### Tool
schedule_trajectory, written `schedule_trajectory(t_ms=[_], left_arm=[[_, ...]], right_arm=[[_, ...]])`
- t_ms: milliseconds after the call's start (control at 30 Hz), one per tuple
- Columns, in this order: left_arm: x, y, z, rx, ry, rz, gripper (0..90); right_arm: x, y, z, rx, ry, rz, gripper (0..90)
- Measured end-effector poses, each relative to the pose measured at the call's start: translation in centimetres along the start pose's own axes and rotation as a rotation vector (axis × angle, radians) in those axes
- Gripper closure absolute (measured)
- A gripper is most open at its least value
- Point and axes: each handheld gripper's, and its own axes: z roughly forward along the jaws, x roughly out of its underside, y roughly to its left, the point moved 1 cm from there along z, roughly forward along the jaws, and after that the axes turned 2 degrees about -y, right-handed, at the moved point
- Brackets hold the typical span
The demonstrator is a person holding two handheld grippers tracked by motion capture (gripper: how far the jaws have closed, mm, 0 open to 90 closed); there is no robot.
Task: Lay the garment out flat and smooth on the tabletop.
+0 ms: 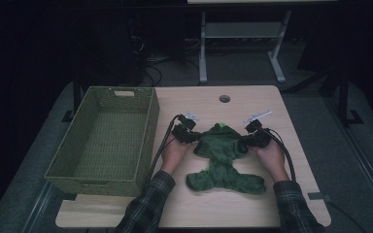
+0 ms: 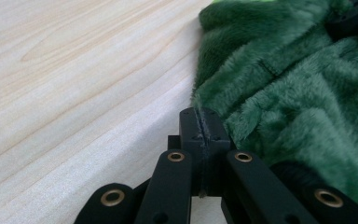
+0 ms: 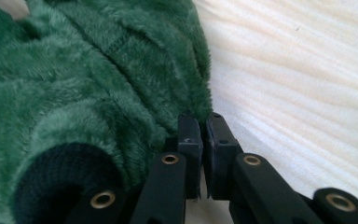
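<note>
On the light wooden table (image 1: pixel 204 204), toward its middle: green fleece garment (image 1: pixel 222 160), crumpled, upper part stretched between the two grippers, lower part spread toward the person's edge. Bright green patch at its far edge. Dark ribbed cuff (image 3: pixel 60 177) seen close in the right gripper view.

Left gripper (image 1: pixel 190 136): jaws pressed together, thin edge of the fleece pinched between them at the garment's left side; left gripper view shows the seam of cloth caught in the closed tips. Right gripper (image 1: pixel 249 139): jaws nearly together, nipping the garment's right edge; narrow slit between tips in the right gripper view, fabric in it.

Both hands rest low on the table, plaid sleeves (image 1: pixel 148 206) behind them.

Green woven basket (image 1: pixel 145 145) sits on the table's left part, just beside the left gripper, apart from the garment.
</note>
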Motion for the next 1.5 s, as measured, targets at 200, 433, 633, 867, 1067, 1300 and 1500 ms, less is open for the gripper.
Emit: schedule_trajectory(t_ms=[200, 433, 633, 867, 1067, 1300, 1500], left_arm=[[0.2, 0.5, -0.5, -0.034, -0.012, -0.007, 79.5], [-0.5, -0.4, -2.8, -0.010, -0.059, 0.007, 69.5], [-0.5, -1.6, -4.5, 0.045, -0.084, 0.016, 54.2], [0.9, -2.5, -5.9, 0.063, -0.092, 0.059, 43.2], [2.3, -3.6, -6.6, 0.058, -0.099, 0.086, 37.2], [4.7, -5.2, -8.3, 0.069, -0.101, 0.106, 28.1], [6.4, -6.7, -9.4, 0.081, -0.081, 0.127, 18.8]], right_arm=[[0.7, -0.6, -0.7, 0.011, -0.025, 0.033, 72.2], [0.3, -0.7, -4.0, 0.029, -0.106, 0.011, 69.3], [0.5, -0.4, -5.7, 0.019, -0.124, 0.014, 63.6], [1.2, 0.3, -7.1, 0.011, -0.171, 0.029, 58.2], [2.1, 1.0, -7.5, 0.003, -0.190, 0.036, 57.0], [2.9, 2.0, -8.2, 0.002, -0.198, 0.020, 57.0], [3.3, 3.1, -8.4, 0.007, -0.202, 0.006, 57.4]])
